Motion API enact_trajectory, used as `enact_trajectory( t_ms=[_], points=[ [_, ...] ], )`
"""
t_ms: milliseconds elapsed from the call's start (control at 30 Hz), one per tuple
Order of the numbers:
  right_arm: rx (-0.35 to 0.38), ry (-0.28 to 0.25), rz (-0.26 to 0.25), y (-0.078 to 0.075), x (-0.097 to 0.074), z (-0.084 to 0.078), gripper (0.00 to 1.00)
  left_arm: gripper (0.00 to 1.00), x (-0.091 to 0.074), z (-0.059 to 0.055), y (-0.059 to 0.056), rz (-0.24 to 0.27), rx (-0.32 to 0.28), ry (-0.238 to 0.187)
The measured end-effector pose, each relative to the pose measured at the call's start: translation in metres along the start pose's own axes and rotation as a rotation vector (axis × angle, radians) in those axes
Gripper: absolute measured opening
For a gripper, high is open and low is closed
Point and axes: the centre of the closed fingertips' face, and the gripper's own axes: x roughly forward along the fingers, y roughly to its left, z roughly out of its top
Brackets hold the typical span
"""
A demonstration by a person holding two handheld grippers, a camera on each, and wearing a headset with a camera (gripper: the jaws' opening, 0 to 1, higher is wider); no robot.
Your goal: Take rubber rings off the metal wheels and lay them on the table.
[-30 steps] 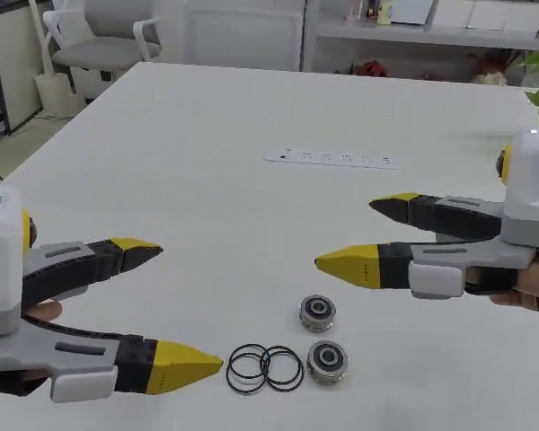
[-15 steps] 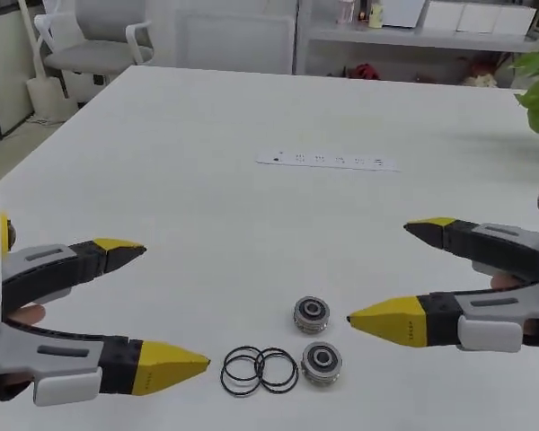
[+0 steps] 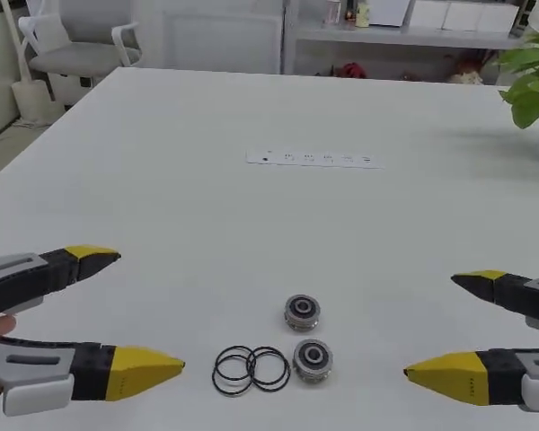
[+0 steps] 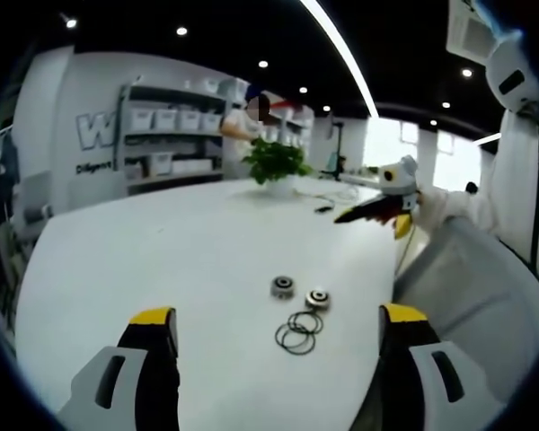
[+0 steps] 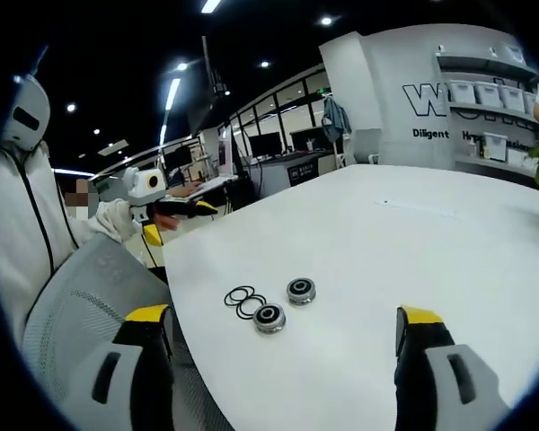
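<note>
Two small metal wheels lie on the white table: one [image 3: 302, 311] farther off, one [image 3: 313, 357] nearer me. Several black rubber rings [image 3: 250, 368] lie overlapping just left of the nearer wheel. The same wheels [image 4: 281, 287] [image 4: 318, 299] and rings [image 4: 297, 330] show in the left gripper view, and the wheels [image 5: 300, 290] [image 5: 269, 317] and rings [image 5: 243, 301] in the right gripper view. My left gripper [image 3: 146, 310] stands open at the lower left, holding nothing. My right gripper [image 3: 449, 328] stands open at the lower right, also holding nothing. Both hover apart from the parts.
A white power strip [image 3: 313, 160] lies flat mid-table. A green plant [image 3: 530, 85] stands at the far right. An office chair [image 3: 67, 49] and shelves [image 3: 413, 27] lie beyond the far edge. A grey chair back [image 5: 81, 305] sits near the table's front edge.
Both grippers have drawn back and outward toward the lower corners, the right one most. Wheels and rings lie where they were; the camera has shifted slightly.
</note>
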Motion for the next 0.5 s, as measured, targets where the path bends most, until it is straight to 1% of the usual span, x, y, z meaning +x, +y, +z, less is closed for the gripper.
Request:
enact_trajectory(
  t_ms=[100,167,300,400,500],
  points=[
    [0.009,0.02,-0.014,-0.003,-0.002,-0.006,1.0,0.95,-0.005,-0.008,0.003,0.017,-0.012,0.016],
    [0.009,0.032,-0.018,-0.004,-0.001,-0.009,1.0,0.95,-0.008,-0.01,0.003,0.021,-0.017,0.015],
    [0.024,0.06,-0.011,-0.002,0.001,-0.019,1.0,0.95,-0.013,-0.014,0.005,0.033,-0.03,0.016],
    [0.035,0.098,-0.009,-0.001,0.002,-0.03,1.0,0.95,-0.015,-0.018,0.006,0.04,-0.039,0.02],
    [0.043,0.121,-0.002,0.001,0.002,-0.037,1.0,0.95,-0.016,-0.024,0.007,0.044,-0.047,0.032]
  ],
)
